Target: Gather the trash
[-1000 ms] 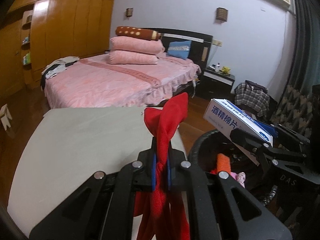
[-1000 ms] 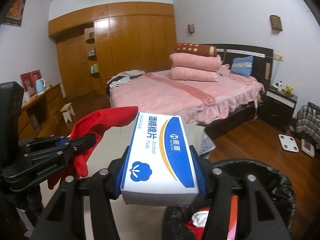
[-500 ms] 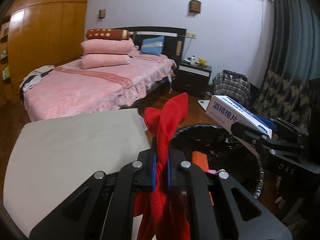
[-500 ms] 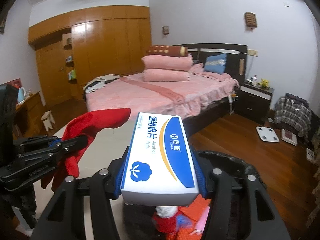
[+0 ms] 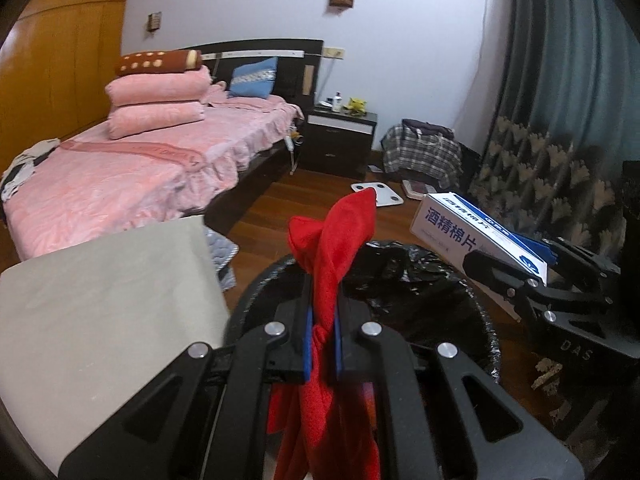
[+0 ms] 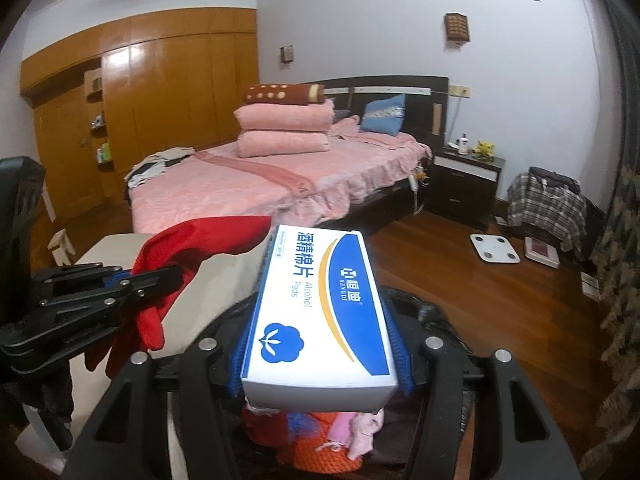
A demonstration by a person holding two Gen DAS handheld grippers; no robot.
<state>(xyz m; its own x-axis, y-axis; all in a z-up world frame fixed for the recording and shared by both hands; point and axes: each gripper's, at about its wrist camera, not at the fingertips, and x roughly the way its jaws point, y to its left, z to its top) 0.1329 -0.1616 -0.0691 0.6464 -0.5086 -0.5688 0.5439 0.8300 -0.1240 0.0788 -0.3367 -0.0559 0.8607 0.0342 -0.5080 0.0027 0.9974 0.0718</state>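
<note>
Two grippers gripping: left crumpled red cloth, right glossy rectangular carton.

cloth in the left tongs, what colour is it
Plain red cloth, clamped in the left tongs; it shows best in the left wrist view.

A red cloth is pinched between the left fingers, its bunched top sticking up past their tips and its tail hanging below. A white-and-blue box of alcohol pads lies flat, clamped by its long sides between the right fingers. Under both sits a black-lined bin holding orange and pink scraps.
</note>
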